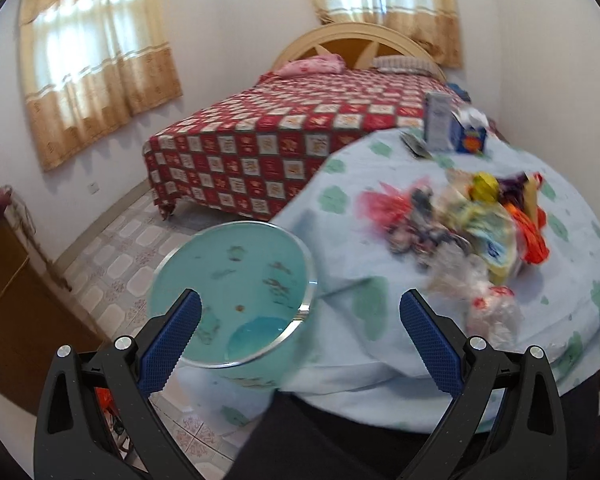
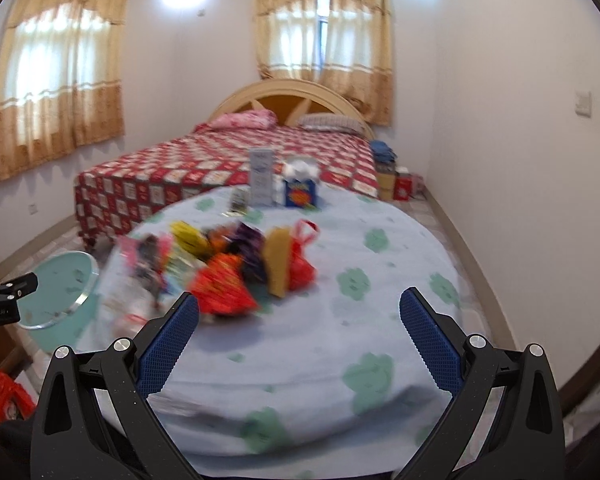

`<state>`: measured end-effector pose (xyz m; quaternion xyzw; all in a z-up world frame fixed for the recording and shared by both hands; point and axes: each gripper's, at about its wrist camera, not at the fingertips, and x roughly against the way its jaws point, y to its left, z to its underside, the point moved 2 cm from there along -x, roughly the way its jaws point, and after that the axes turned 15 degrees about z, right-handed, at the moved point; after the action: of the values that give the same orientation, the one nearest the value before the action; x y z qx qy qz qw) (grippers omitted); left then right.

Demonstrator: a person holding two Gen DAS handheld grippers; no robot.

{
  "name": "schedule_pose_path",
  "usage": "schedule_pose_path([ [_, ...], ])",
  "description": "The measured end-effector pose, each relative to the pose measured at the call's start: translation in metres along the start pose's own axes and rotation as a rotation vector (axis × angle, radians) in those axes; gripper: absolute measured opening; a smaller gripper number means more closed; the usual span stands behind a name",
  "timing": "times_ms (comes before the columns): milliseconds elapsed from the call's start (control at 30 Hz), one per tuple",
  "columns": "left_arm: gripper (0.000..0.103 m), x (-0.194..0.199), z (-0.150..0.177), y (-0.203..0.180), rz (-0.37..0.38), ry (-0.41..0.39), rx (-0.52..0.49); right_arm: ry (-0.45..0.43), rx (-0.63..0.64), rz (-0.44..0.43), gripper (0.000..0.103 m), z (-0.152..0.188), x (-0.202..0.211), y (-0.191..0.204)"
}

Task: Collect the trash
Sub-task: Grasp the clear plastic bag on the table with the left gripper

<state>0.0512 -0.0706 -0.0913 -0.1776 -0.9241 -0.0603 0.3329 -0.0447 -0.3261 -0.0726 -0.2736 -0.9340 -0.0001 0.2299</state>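
A heap of crumpled wrappers and plastic bags (image 1: 468, 220) lies on a round table with a pale blue cloth (image 1: 380, 184); it also shows in the right wrist view (image 2: 228, 272). A light blue waste bin (image 1: 236, 288) stands by the table's left edge, seen too in the right wrist view (image 2: 56, 300). My left gripper (image 1: 300, 320) is open and empty, over the bin's rim and the table edge. My right gripper (image 2: 300, 320) is open and empty above the cloth, just short of the heap.
A tissue box (image 2: 300, 192) and a tall carton (image 2: 262, 180) stand at the table's far side. A bed with a red checked cover (image 2: 220, 164) lies beyond. A wooden cabinet (image 1: 8, 300) is at left. An orange bag (image 2: 4, 396) lies on the floor.
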Motion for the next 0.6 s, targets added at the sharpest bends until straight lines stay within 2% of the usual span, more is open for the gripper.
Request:
schedule_pose_path([
  [167, 0.097, -0.026, -0.002, -0.040, 0.053, 0.019, -0.006, 0.018, -0.028, 0.058, 0.098, 0.016, -0.024, -0.021],
  [333, 0.097, -0.047, -0.001, -0.074, 0.136, 0.047, 0.008, 0.064, -0.047, 0.073, 0.098, 0.029, -0.045, -0.032],
  [533, 0.096, -0.067, 0.010, -0.096, 0.166, 0.102, -0.055, 0.108, -0.063, 0.063, 0.098, 0.037, -0.058, -0.037],
  [567, 0.089, -0.068, 0.011, -0.097, 0.174, 0.103, -0.054, 0.110, -0.064, 0.062, 0.098, 0.039, -0.059, -0.037],
  [600, 0.077, -0.068, 0.011, -0.098, 0.200, 0.102, -0.054, 0.111, -0.064, 0.059, 0.098, 0.039, -0.059, -0.037],
])
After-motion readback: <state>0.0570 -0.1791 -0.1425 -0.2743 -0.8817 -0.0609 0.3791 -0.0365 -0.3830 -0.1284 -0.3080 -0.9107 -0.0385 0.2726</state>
